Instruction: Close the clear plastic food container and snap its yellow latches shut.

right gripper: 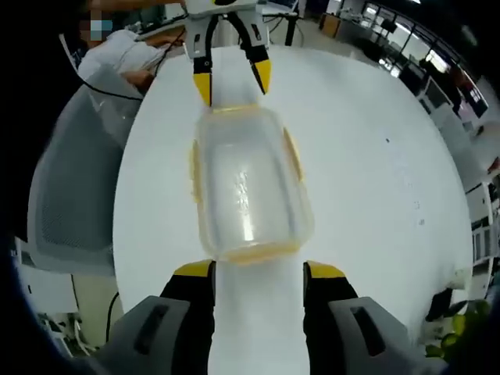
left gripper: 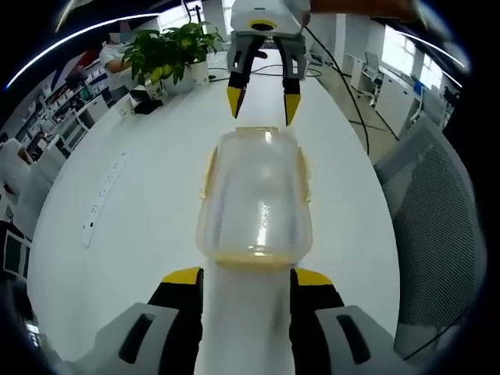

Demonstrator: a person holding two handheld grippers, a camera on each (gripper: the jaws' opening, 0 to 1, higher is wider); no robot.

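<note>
Left gripper view: tongs (left gripper: pixel 247 277) apparently open, empty.

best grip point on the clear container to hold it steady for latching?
Pinch the clear container across its short end walls, one gripper from each end; both already face those ends with fingers spread. That leaves the yellow latches on the long sides free.

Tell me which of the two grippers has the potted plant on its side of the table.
The right gripper: in the left gripper view the potted plant stands just beside it, beyond the food container.
</note>
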